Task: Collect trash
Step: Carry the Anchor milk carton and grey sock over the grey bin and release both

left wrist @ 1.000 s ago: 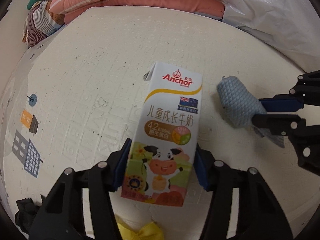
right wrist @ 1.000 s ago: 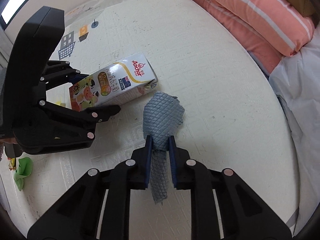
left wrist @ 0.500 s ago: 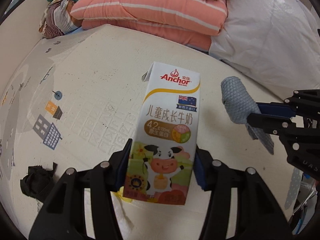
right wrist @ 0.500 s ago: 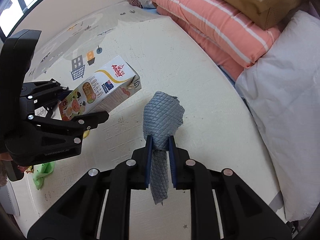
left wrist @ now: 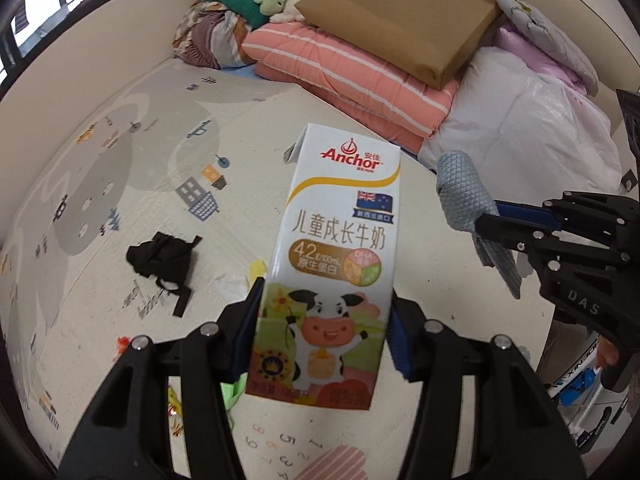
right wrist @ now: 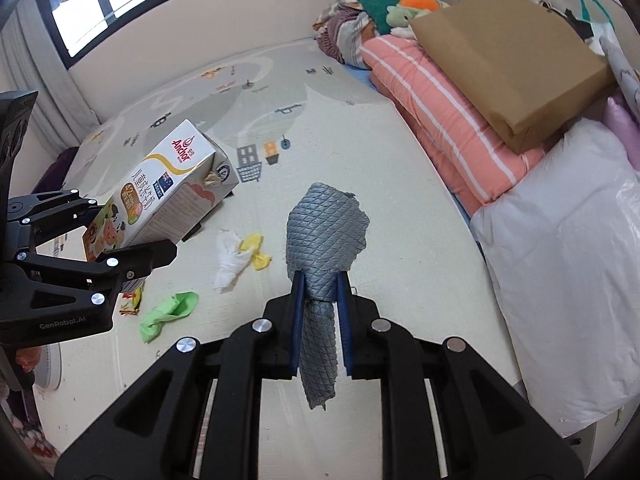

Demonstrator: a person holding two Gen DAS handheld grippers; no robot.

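Observation:
My left gripper (left wrist: 324, 320) is shut on a white Anchor milk carton (left wrist: 336, 248) with a cartoon cow, held well above the play mat; the carton also shows in the right wrist view (right wrist: 168, 196). My right gripper (right wrist: 320, 296) is shut on a grey quilted rag (right wrist: 324, 236), also held in the air; the rag shows in the left wrist view (left wrist: 464, 196) to the right of the carton. On the mat lie a black scrap (left wrist: 164, 256), a white and yellow crumpled piece (right wrist: 240, 256) and a green scrap (right wrist: 168, 312).
The printed play mat (right wrist: 360, 160) covers the floor. Folded pink striped bedding (right wrist: 448, 108) with a brown cushion (right wrist: 508, 52) lines the far right, next to a white plastic-wrapped bundle (right wrist: 568, 264). Folded clothes and a plush toy (right wrist: 404, 12) sit in the far corner.
Both grippers have risen high off the mat, carrying the carton and the rag. More of the room and the scraps on the mat have come into view.

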